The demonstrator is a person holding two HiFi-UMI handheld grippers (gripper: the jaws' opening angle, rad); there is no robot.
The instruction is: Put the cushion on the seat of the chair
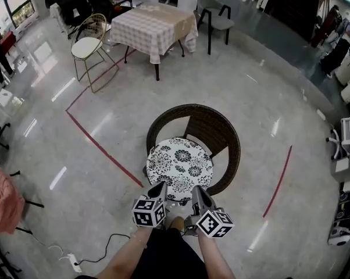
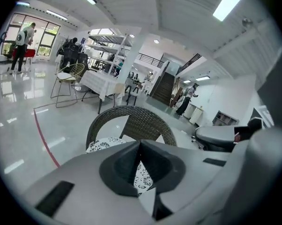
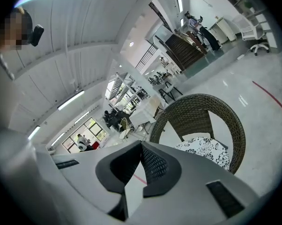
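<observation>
A round black-and-white flowered cushion (image 1: 179, 163) lies flat on the seat of the dark wicker chair (image 1: 217, 128). Both grippers hang just in front of the chair's near edge, above the person's knees, and neither touches the cushion. My left gripper (image 1: 162, 186) is shut with nothing between its jaws, and my right gripper (image 1: 196, 189) beside it is shut and empty too. The left gripper view looks over the closed left gripper (image 2: 140, 144) at the cushion (image 2: 101, 144) and the chair's back (image 2: 136, 121). Past the closed right gripper (image 3: 141, 146) show the cushion (image 3: 207, 149) and chair (image 3: 202, 108).
A table with a checked cloth (image 1: 152, 25) and a gold wire chair (image 1: 89, 42) stand farther back. Red tape lines (image 1: 99, 147) cross the shiny floor on both sides. A cable and power strip (image 1: 73, 263) lie at near left. Office furniture (image 1: 346, 138) lines the right edge.
</observation>
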